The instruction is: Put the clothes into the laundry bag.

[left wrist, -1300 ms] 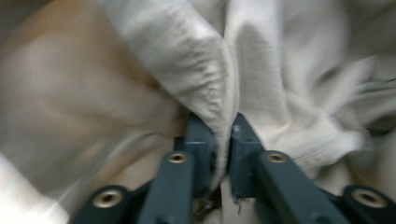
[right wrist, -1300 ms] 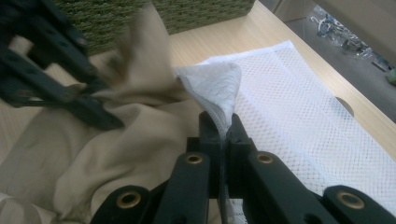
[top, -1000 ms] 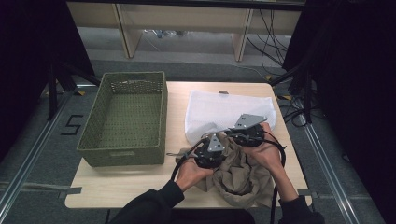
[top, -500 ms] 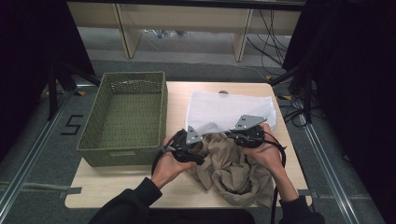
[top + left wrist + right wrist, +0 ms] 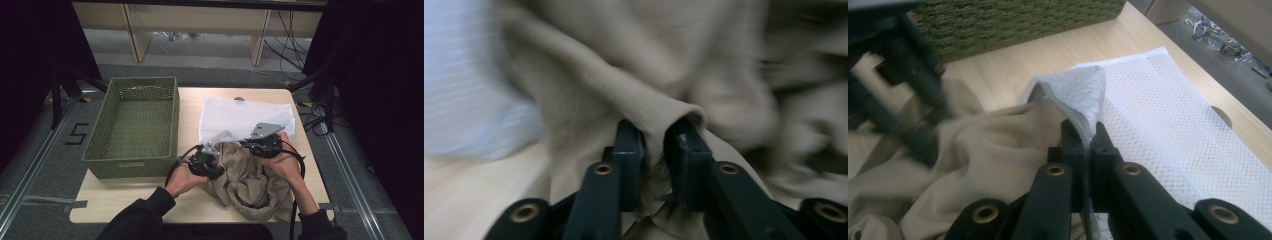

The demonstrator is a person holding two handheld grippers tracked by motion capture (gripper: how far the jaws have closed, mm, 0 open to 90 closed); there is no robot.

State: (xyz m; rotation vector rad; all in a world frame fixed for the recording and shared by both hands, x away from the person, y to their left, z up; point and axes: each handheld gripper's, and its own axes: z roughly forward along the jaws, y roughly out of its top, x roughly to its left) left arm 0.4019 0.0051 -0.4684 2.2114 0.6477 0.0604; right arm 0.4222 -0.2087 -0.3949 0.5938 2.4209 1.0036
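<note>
— What's my left gripper got?
— Its jaws just closed on a fold of the beige cloth (blurred), at the table's five o'clock.
— My right gripper?
— Clamped on the white mesh bag edge, at the cloth's twelve o'clock.

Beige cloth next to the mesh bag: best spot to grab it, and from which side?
Probably a raised fold of the beige cloth, from the side, jaws straddling the ridge. It lies crumpled, so flat areas offer little to pinch; folds stand up. The left gripper has its jaws around such a fold; the right gripper pinches the mesh bag edge.
</note>
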